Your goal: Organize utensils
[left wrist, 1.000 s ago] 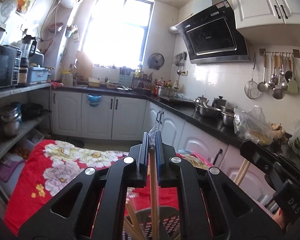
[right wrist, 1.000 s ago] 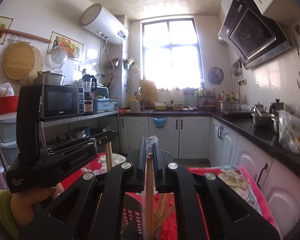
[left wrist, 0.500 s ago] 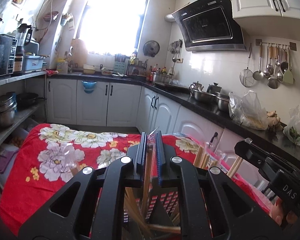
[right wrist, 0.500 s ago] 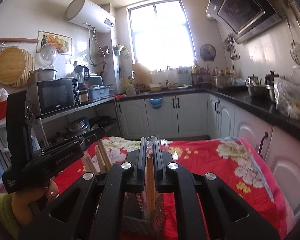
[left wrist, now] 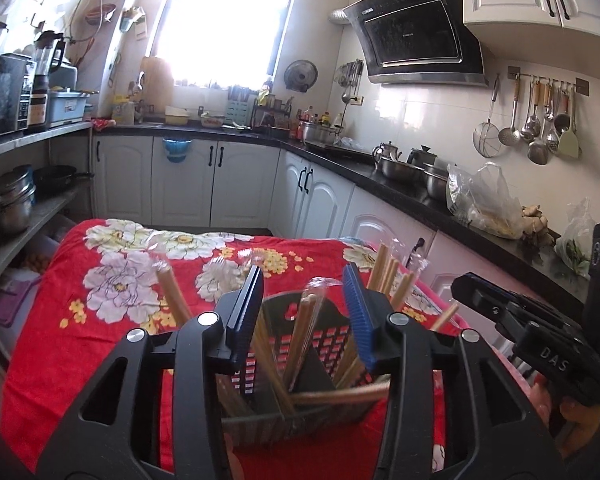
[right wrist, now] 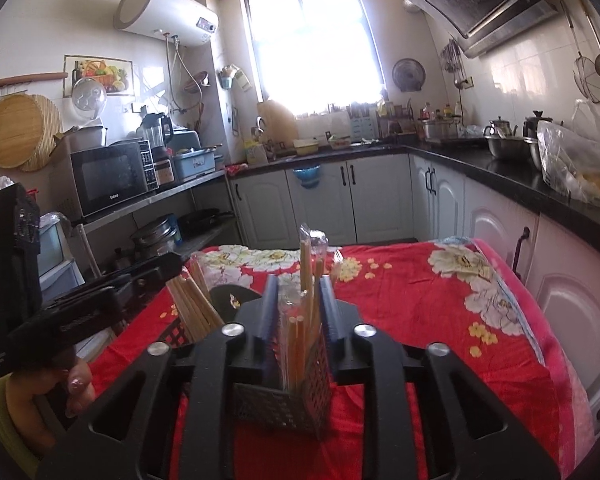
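Both tools' jaws are opening over chopsticks (left wrist: 300,336) in the basket (right wrist: 300,404).

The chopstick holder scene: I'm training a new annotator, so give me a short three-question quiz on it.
1. True or false: wrapped chopsticks stand between the left gripper fingers.
2. The black slotted holder rests on: A) the black countertop; B) the red floral cloth; C) the metal shelf.
3. Fill in: in the right wrist view, the pair between the right gripper fingers stands nearly ____.

Key: 1 true, with the jaws opening around them; 2 B; 3 upright, in the holder, jaws opening.
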{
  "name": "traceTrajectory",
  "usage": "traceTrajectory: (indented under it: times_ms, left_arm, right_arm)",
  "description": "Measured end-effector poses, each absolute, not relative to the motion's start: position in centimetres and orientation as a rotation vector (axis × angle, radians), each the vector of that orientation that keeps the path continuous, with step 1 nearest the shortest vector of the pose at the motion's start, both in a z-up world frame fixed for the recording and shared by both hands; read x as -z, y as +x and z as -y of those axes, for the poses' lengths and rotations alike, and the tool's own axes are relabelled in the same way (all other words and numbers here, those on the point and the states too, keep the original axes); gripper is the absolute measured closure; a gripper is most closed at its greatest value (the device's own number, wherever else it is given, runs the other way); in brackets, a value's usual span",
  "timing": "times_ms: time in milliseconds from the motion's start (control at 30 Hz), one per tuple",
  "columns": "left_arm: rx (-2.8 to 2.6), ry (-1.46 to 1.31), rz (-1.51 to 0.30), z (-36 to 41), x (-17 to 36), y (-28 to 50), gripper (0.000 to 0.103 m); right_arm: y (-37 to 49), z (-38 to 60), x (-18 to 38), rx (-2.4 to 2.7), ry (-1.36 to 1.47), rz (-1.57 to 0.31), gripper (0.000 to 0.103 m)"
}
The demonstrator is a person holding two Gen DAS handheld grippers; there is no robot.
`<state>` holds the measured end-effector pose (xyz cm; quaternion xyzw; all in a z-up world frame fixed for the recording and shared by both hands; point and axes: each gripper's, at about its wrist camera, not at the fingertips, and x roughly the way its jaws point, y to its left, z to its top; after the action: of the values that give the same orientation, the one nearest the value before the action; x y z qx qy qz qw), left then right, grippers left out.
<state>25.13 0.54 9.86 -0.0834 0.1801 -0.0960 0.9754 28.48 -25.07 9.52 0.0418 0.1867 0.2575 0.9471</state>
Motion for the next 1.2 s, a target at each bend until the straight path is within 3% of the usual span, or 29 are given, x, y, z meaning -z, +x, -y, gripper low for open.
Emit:
traceTrajectory:
  times_ms: [167,267,567,633,733,1200]
  left_arm:
    - [0.204,-0.178,-0.388,-0.9,-9.6,23.4,0.057]
    - [0.201,-0.187,-0.403,-1.0,-9.4,22.3,0.043]
    - [0.19,-0.235,-0.474,-1.8,-7.2,18.8,0.011]
    - [0.181,-0.243,-0.486,-2.0,-6.7,18.0,0.011]
    - [0.169,-0.25,-0.508,-2.0,-5.9,17.0,0.011]
    - [0.132,-0.229,-0.538,-1.3,-2.4,13.3,0.011]
  right_arm:
    - [27.5,25.5,-9.2,-0.522,0.086,-0.402,0.073]
    - [26.6,25.8,-9.2,-0.521,0.089,-0.412,0.067]
    - [23.3,26.5,-7.8,-0.527,0.072,-0.467,0.033]
    - [22.5,26.6,-7.3,-0.527,0.069,-0.48,0.024]
    - [21.4,26.7,-6.4,-0.53,0.059,-0.502,0.019]
    - [17.0,26.4,-2.2,-0.533,0.021,-0.553,0.013]
